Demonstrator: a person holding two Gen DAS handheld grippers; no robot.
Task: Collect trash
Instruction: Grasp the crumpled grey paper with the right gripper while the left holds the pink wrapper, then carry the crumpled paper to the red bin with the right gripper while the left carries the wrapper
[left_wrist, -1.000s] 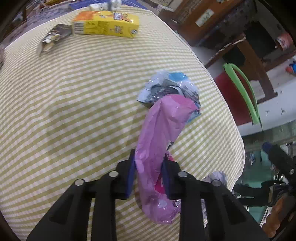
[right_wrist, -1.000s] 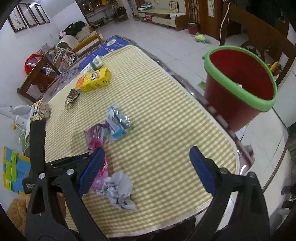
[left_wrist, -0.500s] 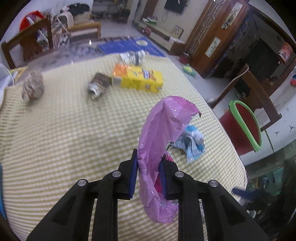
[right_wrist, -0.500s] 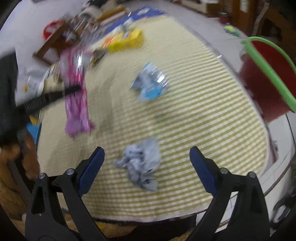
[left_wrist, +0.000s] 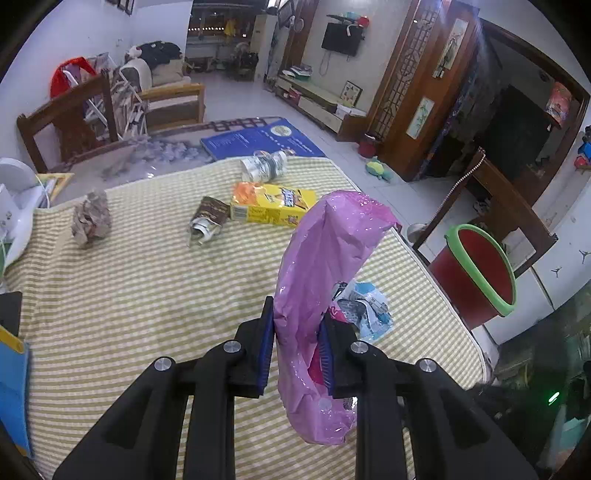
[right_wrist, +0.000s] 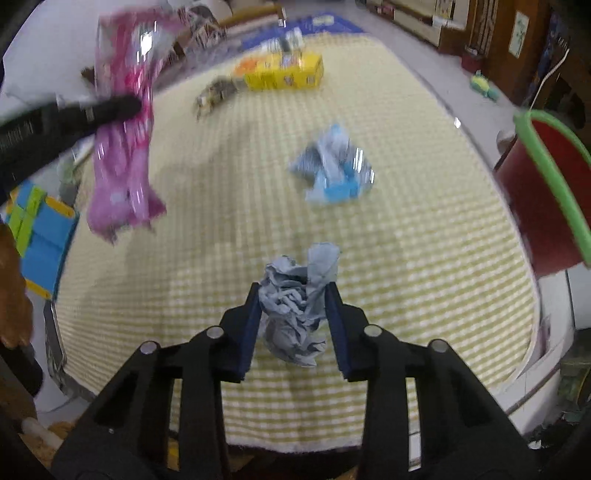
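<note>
Pink wrapper (left_wrist: 325, 280) in left jaws; yellow box (left_wrist: 273, 209) print unreadable

The left gripper (left_wrist: 295, 350) is raised off the table, clamped on a pink wrapper (left_wrist: 325, 266), while the right gripper (right_wrist: 293, 321), angled steeply down, has just closed its jaws around a crumpled grey paper (right_wrist: 295, 306).

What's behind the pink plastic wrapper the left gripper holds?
Behind the pink plastic wrapper lies a crumpled blue-and-silver foil packet on the checked tablecloth; its left part is covered.
</note>
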